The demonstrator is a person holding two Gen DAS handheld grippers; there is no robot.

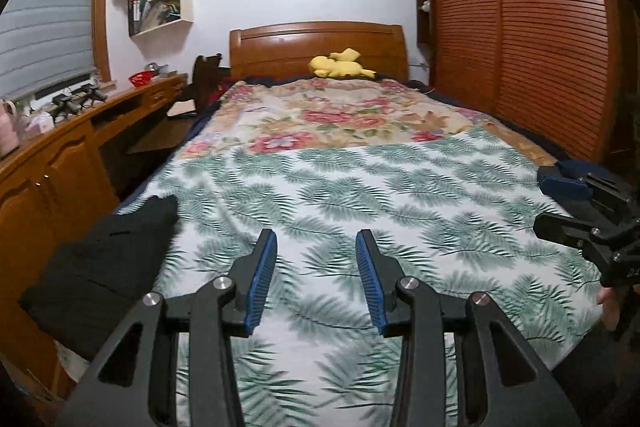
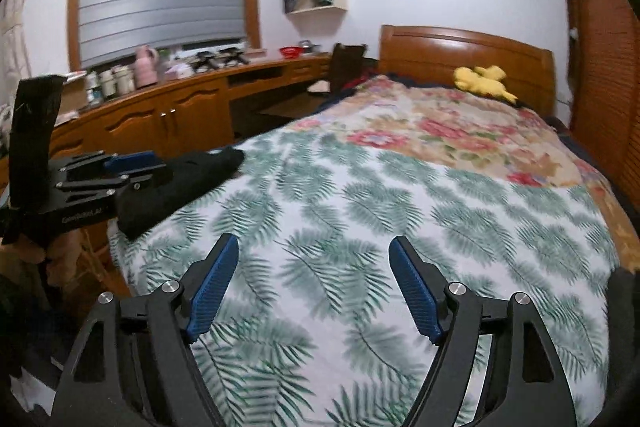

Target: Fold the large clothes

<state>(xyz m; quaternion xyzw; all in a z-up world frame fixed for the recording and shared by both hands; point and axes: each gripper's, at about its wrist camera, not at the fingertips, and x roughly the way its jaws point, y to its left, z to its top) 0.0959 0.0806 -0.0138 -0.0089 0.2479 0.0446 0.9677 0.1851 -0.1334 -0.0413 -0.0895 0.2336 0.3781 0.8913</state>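
Note:
A folded black garment [image 1: 100, 259] lies on the near left corner of the bed, on a white sheet with green leaf print [image 1: 360, 195]. It also shows in the right wrist view [image 2: 184, 183]. My left gripper [image 1: 316, 239] is open and empty, held above the leaf sheet to the right of the black garment. In the right wrist view the left gripper [image 2: 148, 163] sits just beside the garment. My right gripper [image 2: 314, 247] is open and empty above the sheet, and it shows at the right edge of the left wrist view [image 1: 560, 199].
A floral quilt [image 1: 340, 115] covers the far half of the bed. A yellow plush toy [image 1: 340, 65] lies by the wooden headboard [image 1: 316, 43]. A wooden desk with cabinets [image 2: 168, 107] runs along the left wall. A slatted wardrobe [image 1: 520, 27] stands on the right.

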